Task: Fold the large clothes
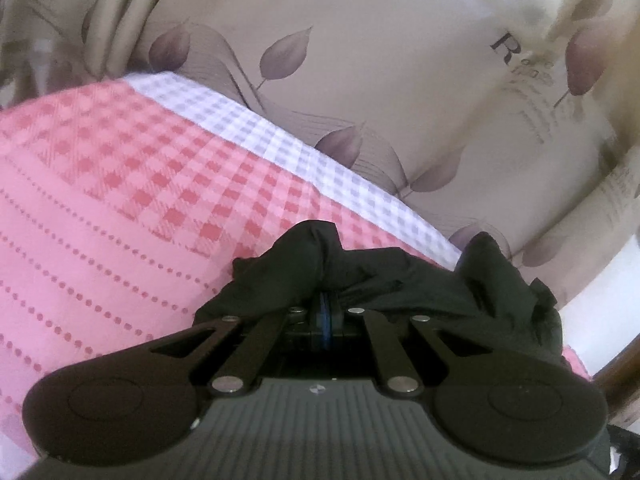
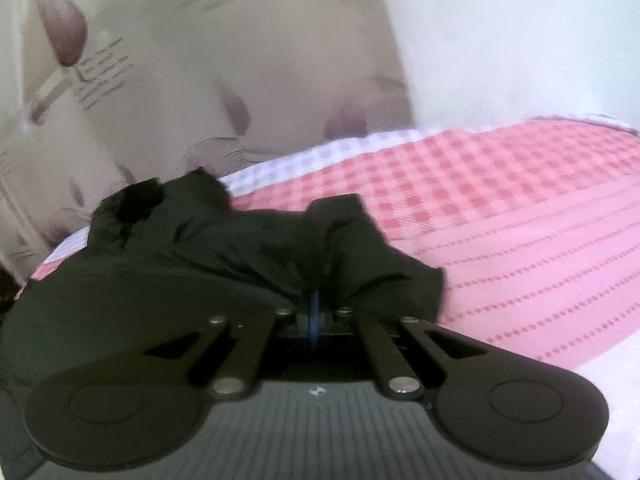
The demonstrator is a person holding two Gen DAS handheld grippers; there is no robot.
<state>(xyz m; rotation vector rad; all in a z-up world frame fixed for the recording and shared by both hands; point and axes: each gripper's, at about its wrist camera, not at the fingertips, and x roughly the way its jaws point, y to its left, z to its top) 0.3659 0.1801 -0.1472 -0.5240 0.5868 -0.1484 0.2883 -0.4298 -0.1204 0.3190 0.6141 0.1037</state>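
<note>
A black garment (image 1: 400, 284) bunches over the tips of my left gripper (image 1: 326, 300), whose jaws are shut on a fold of it. From there the cloth trails right, off the edge of the pink bed cover (image 1: 100, 208). In the right wrist view the same black garment (image 2: 208, 248) drapes across my right gripper (image 2: 316, 300), which is also shut on a fold. Most of that cloth spreads to the left and down past the housing. Both pairs of fingertips are hidden under the fabric.
The bed cover (image 2: 500, 216) is pink check with dotted stripes and a white checked border (image 1: 260, 132). A beige curtain (image 1: 360, 60) with purple leaf print hangs close behind the bed. A white wall (image 2: 520, 40) stands to the right. A dark wooden piece (image 1: 616, 376) shows at the right edge.
</note>
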